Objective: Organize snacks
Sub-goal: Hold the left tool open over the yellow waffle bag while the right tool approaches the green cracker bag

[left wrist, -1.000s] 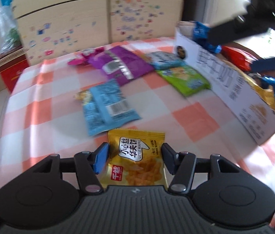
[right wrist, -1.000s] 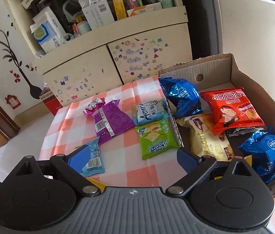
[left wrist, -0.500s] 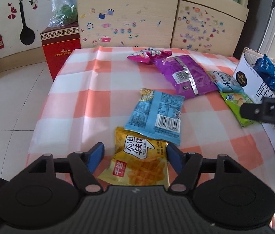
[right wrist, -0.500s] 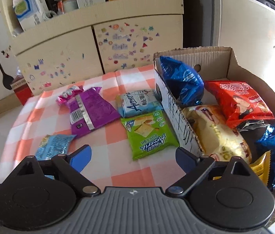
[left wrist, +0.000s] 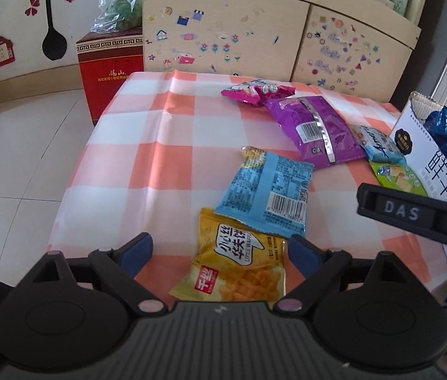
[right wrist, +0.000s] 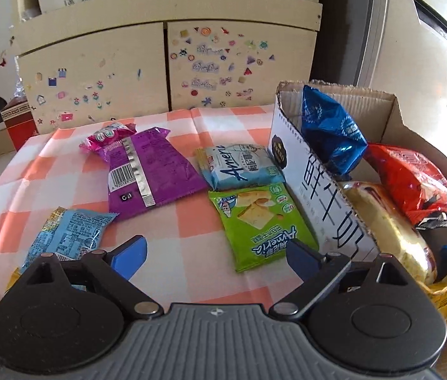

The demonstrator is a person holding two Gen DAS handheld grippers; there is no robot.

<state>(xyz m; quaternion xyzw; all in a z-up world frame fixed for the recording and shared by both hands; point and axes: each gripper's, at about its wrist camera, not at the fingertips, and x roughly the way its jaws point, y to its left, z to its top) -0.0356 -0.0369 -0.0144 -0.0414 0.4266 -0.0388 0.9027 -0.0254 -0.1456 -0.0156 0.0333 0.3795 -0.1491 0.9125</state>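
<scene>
Checked surface (left wrist: 166, 164): loose packets scattered for sorting. Cardboard box (right wrist: 324, 196) at its right edge already takes several bags, so it reads as the collecting bin. Purple bag (right wrist: 150, 171), light blue packet (left wrist: 267, 190), green cracker packet (right wrist: 261, 221) lie flat outside, near the box wall. Yellow waffle packet (left wrist: 239, 262) lies between the left tool (left wrist: 220, 250), jaws opening, pads clear. Right tool (right wrist: 213, 256) spread wide, empty, over the green packet's near end.

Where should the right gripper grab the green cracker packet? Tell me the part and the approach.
Judging by its pose, take the green cracker packet across its narrow width, from above. It lies flat on the tablecloth, its right edge near the cardboard box, so a side approach looks cramped. The right gripper stands open, empty, just short of it.
</scene>
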